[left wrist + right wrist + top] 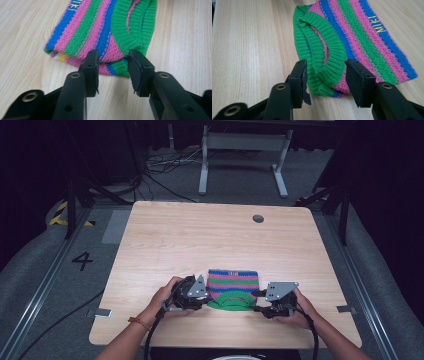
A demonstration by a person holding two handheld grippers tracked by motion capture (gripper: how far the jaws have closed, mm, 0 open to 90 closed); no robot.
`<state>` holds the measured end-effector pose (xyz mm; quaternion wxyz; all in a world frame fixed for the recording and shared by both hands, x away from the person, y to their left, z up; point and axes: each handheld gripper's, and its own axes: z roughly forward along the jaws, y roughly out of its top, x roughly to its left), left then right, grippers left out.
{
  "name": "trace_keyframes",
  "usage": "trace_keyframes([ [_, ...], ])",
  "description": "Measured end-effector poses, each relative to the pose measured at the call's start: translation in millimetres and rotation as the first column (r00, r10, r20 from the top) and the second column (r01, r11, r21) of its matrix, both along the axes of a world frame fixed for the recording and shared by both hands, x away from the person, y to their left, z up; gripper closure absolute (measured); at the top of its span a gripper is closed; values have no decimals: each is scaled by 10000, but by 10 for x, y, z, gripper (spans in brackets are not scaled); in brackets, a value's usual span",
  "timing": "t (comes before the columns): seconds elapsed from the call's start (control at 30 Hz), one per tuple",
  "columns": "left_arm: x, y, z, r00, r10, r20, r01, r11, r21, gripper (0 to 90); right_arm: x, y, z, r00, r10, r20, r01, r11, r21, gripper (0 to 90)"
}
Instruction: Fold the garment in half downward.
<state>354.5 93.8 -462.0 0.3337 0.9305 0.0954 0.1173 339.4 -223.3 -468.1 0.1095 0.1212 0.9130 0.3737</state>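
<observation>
Left gripper view | striped knit garment (pixel 100 35) edge between parted fingers (pixel 91 67), unpinched

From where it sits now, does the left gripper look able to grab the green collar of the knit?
Probably yes. The left gripper is open, its fingers right at the folded knit, with the green collar just past them. Only bare table lies around; the right gripper works the far side.

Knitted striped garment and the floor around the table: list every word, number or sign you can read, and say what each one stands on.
"MIKI": yellow stitching on a blue stripe of the striped knitted garment.
"4": dark numeral on the grey floor left of the table.
Yellow-and-black hazard stripes: floor marking, no words.
</observation>
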Motion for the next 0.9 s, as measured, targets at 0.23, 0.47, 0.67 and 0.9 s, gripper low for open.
trace_keyframes([
  [0.23,14,93,88,9971,634,411,-640,9978,142,439,36,-131,157,9990,-402,213,401,9992,32,460],
  [0.47,20,217,106,9942,1013,373,-1020,9946,193,339,67,-288,140,9950,-975,228,981,9949,-252,388],
  [0.67,34,379,69,9804,1967,117,-1968,9804,118,260,67,-401,104,9900,-1390,236,1397,9897,-307,323],
  [0.9,-20,634,101,9707,2395,211,-2399,9706,212,230,30,-624,90,9814,-1913,159,1918,9810,-308,289],
])
